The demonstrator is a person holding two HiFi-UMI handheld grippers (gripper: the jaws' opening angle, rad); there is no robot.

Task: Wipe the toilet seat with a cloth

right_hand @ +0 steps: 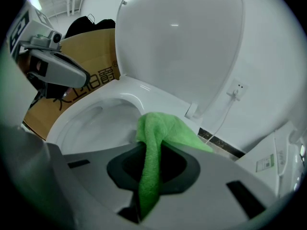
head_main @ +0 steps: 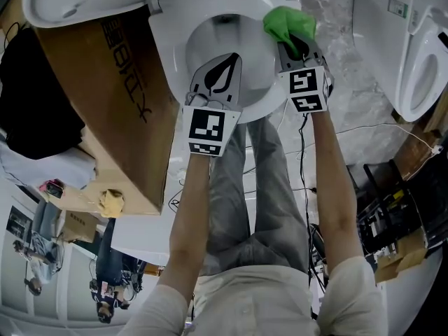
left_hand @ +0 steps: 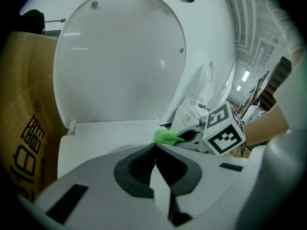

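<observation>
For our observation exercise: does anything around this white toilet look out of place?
Yes: a large brown cardboard box with black print stands right beside the white ceramic toilet, crowding one side; odd clutter there.

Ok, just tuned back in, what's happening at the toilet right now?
A person stands over the toilet with a gripper in each hand; the lid is up. The right gripper is clamped on a green cloth, which sits at the right rear of the rim, near the hinge. The left gripper is shut on nothing and hangs over the bowl.
</observation>
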